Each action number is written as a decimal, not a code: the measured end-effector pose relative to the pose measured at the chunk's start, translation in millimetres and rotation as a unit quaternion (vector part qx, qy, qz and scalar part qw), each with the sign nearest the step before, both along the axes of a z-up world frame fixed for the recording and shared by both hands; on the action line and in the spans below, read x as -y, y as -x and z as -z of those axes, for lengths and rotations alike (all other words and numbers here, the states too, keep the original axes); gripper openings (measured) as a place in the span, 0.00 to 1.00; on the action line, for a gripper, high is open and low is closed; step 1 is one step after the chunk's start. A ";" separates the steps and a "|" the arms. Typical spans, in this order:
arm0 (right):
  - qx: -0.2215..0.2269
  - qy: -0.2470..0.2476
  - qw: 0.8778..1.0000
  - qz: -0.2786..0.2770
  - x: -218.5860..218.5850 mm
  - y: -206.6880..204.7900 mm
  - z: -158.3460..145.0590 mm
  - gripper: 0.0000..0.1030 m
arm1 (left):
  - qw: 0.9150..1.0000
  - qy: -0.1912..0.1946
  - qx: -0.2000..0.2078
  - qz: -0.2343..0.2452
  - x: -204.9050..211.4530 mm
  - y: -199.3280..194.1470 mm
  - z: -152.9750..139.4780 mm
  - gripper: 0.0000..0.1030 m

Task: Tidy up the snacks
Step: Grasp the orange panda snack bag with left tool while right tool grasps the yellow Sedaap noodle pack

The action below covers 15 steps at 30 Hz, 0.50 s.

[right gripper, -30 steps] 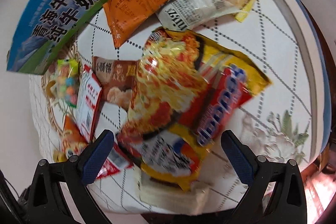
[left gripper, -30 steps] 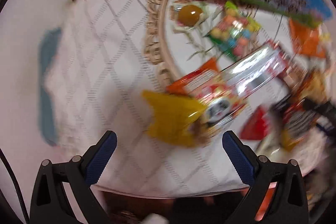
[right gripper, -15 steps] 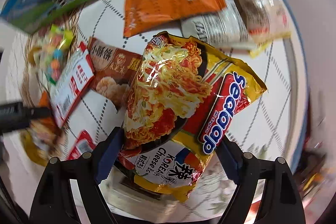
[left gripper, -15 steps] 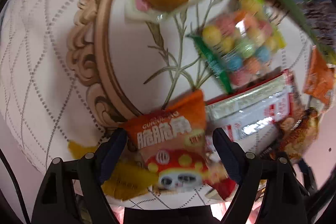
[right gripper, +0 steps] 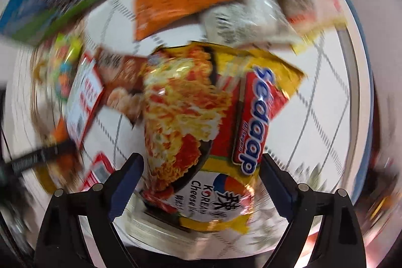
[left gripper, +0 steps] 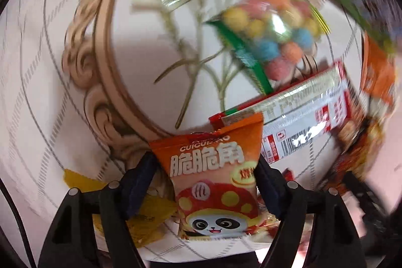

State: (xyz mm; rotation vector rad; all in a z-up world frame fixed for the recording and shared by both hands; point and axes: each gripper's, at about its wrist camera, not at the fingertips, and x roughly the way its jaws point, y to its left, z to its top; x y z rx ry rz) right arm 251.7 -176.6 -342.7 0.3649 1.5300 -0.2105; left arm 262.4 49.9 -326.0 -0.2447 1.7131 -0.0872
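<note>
Left gripper [left gripper: 206, 182] has just been closing; fingers [left gripper: 140, 180] narrowed onto the small orange crisp packet with panda print [left gripper: 216, 182], pads at both side edges, likely to lift it out of the pile; right gripper [right gripper: 202, 182] has just been opening a little; its fingers stand wide astride the yellow-and-red foil instant noodle packet [right gripper: 201, 122], contact unclear through blur; both packets lie near the worktop's [right gripper: 326, 117] near edge; white diamond-stitched cloth with a gold-scrolled floral medallion [left gripper: 105, 47]; room hidden.
</note>
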 end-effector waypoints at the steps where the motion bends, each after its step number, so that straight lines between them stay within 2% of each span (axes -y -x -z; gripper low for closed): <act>1: -0.005 0.002 1.000 0.022 0.0 -0.8 3.9 0.91 | 1.000 0.013 -0.004 -0.015 -3.9 0.3 1.4 0.73; 3: 0.001 0.008 1.000 0.026 -2.1 -2.9 6.0 0.87 | 0.999 0.026 -0.010 -0.034 -6.6 1.1 2.4 0.73; 4: 0.000 0.021 1.000 0.005 -8.9 -6.0 5.8 0.87 | 0.999 0.028 -0.012 -0.034 -7.3 2.3 4.2 0.73; 6: 0.008 0.053 0.996 -0.070 -29.0 -12.0 -3.1 0.86 | 0.999 0.027 -0.017 -0.031 -4.0 4.1 4.0 0.73; 9: 0.010 0.114 0.977 -0.178 -46.7 -12.1 -7.1 0.86 | 1.000 0.016 -0.006 -0.020 -1.8 17.4 5.7 0.73; 10: 0.009 0.119 0.974 -0.195 -48.1 -11.8 -6.6 0.86 | 1.000 0.007 0.003 -0.013 2.5 20.1 2.2 0.73; 12: 0.013 0.114 0.972 -0.204 -48.9 -4.6 -10.6 0.86 | 0.999 -0.021 0.039 0.010 14.2 25.1 -6.1 0.67; 14: 0.014 0.095 0.978 -0.185 -45.0 11.5 -15.8 0.87 | 0.996 -0.039 0.065 0.037 34.3 34.0 -18.7 0.53; 15: 0.014 0.083 0.982 -0.172 -35.7 19.9 -21.8 0.87 | 0.995 -0.044 0.072 0.050 41.8 35.8 -21.4 0.52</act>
